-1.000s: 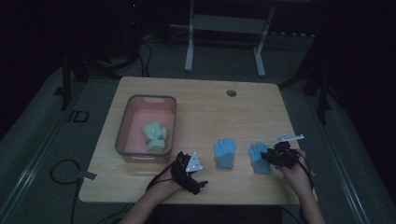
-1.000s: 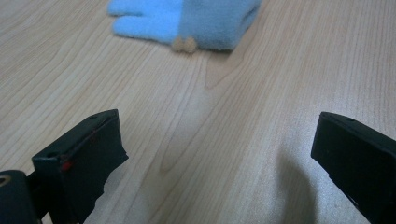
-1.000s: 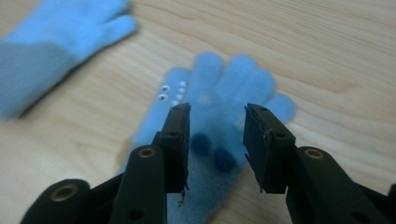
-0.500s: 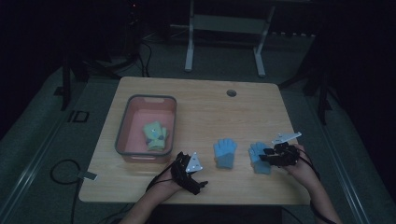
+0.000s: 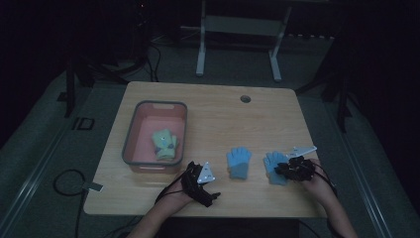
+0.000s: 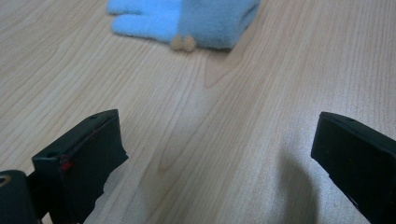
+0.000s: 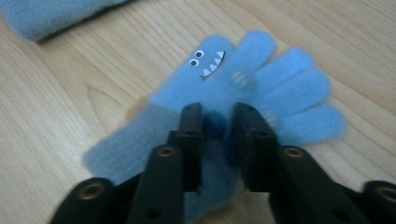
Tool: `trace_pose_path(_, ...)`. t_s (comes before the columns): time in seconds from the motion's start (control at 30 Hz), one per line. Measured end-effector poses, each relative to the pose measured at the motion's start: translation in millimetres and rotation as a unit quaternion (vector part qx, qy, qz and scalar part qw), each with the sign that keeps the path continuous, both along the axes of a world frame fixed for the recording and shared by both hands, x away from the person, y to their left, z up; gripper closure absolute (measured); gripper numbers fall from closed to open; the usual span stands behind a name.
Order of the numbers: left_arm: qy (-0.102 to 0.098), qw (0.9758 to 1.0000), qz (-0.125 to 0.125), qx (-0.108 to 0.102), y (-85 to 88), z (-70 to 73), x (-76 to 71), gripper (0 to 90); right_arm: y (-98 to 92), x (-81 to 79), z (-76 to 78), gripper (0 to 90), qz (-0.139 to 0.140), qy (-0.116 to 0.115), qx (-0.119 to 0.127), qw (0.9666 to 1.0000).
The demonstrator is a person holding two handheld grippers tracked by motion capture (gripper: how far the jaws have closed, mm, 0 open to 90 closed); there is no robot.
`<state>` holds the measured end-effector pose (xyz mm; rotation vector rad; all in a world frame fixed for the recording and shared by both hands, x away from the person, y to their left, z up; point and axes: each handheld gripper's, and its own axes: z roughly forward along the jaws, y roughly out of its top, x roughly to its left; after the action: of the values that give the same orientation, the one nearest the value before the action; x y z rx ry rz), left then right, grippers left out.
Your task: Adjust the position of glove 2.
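From the high view, a wooden table (image 5: 213, 119) carries a pink bin (image 5: 132, 139) at the left with one green glove (image 5: 165, 144) lying inside it. Two blue gloves lie flat near the front edge: the middle glove (image 5: 238, 162) and the right glove (image 5: 274, 166), just beside each other but apart. The right gripper (image 5: 283, 169) sits on the right glove, while the left gripper (image 5: 194, 179) rests on bare wood in front of the bin.

In the left gripper view, the jaws stand wide apart over empty tabletop, holding nothing; the middle glove (image 6: 187, 18) lies ahead of them, out of reach.

In the right gripper view, the jaws have just been closing and now pinch a fold of the right glove (image 7: 224, 98) at its palm, below the printed monster face.

The pinch looks shallow, taking a small tuft of soft knit, so the glove could slip free on lifting, or drag across the wood and nudge its neighbour.

Count: three gloves, two blue and one green; one bin; two grippers.
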<state>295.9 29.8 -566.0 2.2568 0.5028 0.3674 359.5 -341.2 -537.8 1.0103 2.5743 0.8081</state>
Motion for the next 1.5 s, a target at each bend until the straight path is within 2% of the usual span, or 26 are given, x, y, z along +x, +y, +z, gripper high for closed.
trace_pose_path(0.07, 0.001, 1.0, 0.0, -0.002, 0.3, 0.1, 0.1, 2.6, 2.2, -1.4, 0.2, 77.6, -0.005, 0.0, -0.004, 1.0)
trace_pose_path(0.43, -0.002, 1.0, 0.001, -0.004, 0.6, 0.3, 0.2, 2.7, 10.0, -6.2, 2.5, 83.7, -0.074, -0.001, -0.002, 0.9972)
trace_pose_path(0.73, -0.001, 1.0, 0.0, -0.003, 0.8, 0.3, 0.8, 2.7, 9.0, -6.1, 32.9, 84.3, -0.119, -0.02, 0.036, 0.992)
trace_pose_path(0.93, -0.002, 1.0, -0.002, -0.001, 0.4, 0.3, 1.1, 2.6, 13.7, -8.5, 61.8, 84.3, -0.124, -0.04, 0.051, 0.9901)
trace_pose_path(1.03, -0.002, 1.0, -0.002, -0.001, 0.3, 0.3, 1.3, 2.6, 15.3, -8.4, 69.6, 84.3, -0.121, -0.045, 0.059, 0.9898)
trace_pose_path(1.07, -0.001, 1.0, -0.002, -0.001, -0.1, 0.2, 1.4, 2.6, 17.8, -8.1, 77.3, 84.3, -0.119, -0.051, 0.063, 0.9895)
trace_pose_path(1.5, -0.001, 1.0, -0.004, -0.001, -0.3, 0.3, 1.1, 2.6, 37.7, -7.4, 109.9, 84.2, -0.105, -0.078, 0.083, 0.988)
